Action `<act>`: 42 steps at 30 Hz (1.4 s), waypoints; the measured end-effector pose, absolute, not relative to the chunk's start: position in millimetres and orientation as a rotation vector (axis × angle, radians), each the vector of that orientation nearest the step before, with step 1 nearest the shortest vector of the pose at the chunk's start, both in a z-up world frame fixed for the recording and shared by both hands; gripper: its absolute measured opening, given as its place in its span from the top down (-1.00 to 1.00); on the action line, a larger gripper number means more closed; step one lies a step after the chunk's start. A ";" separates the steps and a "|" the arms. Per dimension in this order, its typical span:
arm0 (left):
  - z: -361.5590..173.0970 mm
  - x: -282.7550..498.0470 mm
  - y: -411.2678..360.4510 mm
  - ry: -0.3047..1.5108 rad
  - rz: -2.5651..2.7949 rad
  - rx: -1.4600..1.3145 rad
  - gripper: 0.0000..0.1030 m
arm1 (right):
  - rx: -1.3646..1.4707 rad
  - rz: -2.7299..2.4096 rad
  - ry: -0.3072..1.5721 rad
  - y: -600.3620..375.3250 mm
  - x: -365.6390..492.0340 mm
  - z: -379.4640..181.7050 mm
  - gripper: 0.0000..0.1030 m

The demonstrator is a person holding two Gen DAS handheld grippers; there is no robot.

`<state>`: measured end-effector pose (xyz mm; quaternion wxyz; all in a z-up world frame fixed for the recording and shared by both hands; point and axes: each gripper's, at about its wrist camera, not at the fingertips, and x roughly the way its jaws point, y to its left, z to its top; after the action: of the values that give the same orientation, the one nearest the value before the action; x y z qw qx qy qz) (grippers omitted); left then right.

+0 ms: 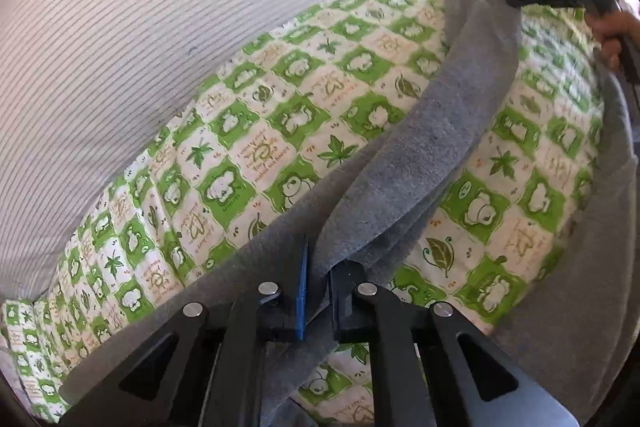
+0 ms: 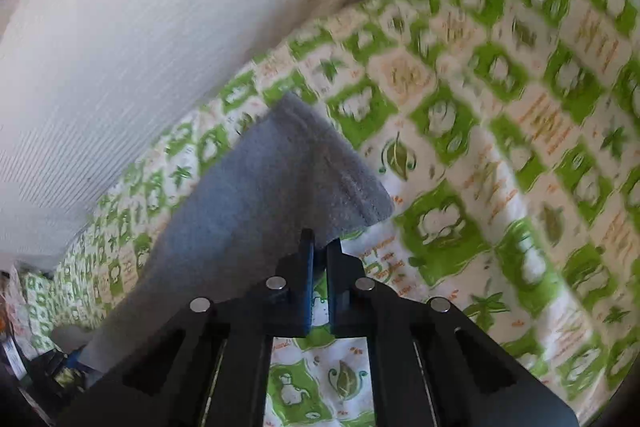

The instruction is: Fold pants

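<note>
Left gripper [image 1: 320, 279] and right gripper [image 2: 318, 251] each pinch grey pants [image 1: 420, 147]; only left view shows hand [image 1: 614, 31].

A green-and-white checked bedsheet [image 1: 280, 131] (printed with leaves and cartoon animals) covers the bed, beside a white ribbed pillow [image 1: 140, 27] lying at its edge.

Right tool [image 2: 318, 259] clamped on grey pants [image 2: 256, 195] hem above green-patterned bedcover [image 2: 500, 115].
</note>
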<state>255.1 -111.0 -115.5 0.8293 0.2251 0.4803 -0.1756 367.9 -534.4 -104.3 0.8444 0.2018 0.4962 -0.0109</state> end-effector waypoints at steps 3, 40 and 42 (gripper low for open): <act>-101.2 240.7 -111.0 0.981 -0.382 0.472 0.89 | 0.421 -0.011 0.991 -541.5 354.6 -86.9 0.90; -103.4 44.4 -155.2 1.034 -0.537 0.342 0.86 | 0.461 -0.162 1.084 -607.7 138.2 -90.1 0.88; -103.4 44.9 -149.9 1.046 -0.540 0.309 0.79 | 0.464 -0.195 1.100 -604.9 135.2 -91.5 0.69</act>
<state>44.9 -149.9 -103.4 0.8206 0.1451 0.4911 -0.2536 135.2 -604.9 -91.5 0.8226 0.2181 0.5170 -0.0915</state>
